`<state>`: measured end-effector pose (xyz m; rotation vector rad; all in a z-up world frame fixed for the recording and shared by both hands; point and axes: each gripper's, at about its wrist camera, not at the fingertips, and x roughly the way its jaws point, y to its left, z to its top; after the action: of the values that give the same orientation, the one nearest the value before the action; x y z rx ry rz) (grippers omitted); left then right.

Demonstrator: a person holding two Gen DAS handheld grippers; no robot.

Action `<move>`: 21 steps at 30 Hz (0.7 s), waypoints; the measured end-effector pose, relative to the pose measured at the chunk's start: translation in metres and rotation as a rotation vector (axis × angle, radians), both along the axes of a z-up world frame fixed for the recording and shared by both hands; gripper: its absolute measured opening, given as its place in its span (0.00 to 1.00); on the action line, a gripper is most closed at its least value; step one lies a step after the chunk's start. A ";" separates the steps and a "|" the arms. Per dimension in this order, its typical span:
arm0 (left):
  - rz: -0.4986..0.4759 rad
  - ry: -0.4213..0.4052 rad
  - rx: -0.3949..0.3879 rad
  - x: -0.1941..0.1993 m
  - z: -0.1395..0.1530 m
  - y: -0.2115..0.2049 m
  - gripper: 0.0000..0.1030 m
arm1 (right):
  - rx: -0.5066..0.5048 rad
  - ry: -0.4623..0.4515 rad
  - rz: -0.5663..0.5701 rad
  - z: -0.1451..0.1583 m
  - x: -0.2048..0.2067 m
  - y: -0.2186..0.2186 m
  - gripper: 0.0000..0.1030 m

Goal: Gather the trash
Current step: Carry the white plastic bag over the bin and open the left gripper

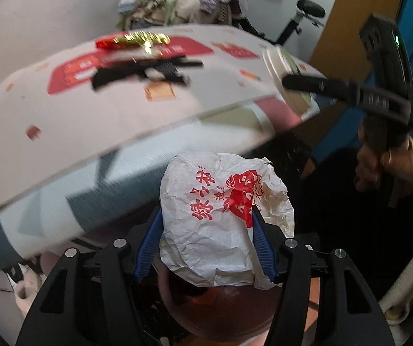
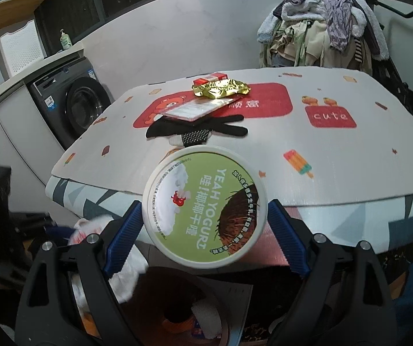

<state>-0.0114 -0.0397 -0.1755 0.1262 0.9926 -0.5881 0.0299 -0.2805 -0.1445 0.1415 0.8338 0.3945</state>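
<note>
The left claw (image 1: 206,225) pinches one crumpled paper wrapper (image 1: 223,219); the right claw (image 2: 205,225) pinches one yogurt tub (image 2: 203,206). Both hang off the table's (image 2: 336,170) near edge; one gold foil wrapper (image 2: 220,90) lies farther back on it.

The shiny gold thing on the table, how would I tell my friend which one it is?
Look at the white table mat with the big red bear patch. At the far end of that patch lies the crumpled gold wrapper, just in front of a small red box and behind a flat clear packet. It is the only shiny, metallic, wrinkled thing there.
</note>
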 end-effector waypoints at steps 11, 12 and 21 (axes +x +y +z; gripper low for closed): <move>-0.092 0.043 0.067 -0.011 -0.028 -0.019 0.60 | 0.012 0.024 -0.005 -0.009 0.000 -0.003 0.83; -0.095 0.044 0.067 -0.011 -0.029 -0.020 0.60 | 0.011 0.025 -0.004 -0.010 0.000 -0.002 0.83; -0.044 0.023 0.045 -0.008 -0.023 -0.011 0.82 | 0.008 0.038 0.013 -0.014 -0.001 0.001 0.83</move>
<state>-0.0190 -0.0507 -0.1985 0.1824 1.0275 -0.6084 0.0290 -0.2793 -0.1580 0.1517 0.8710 0.4091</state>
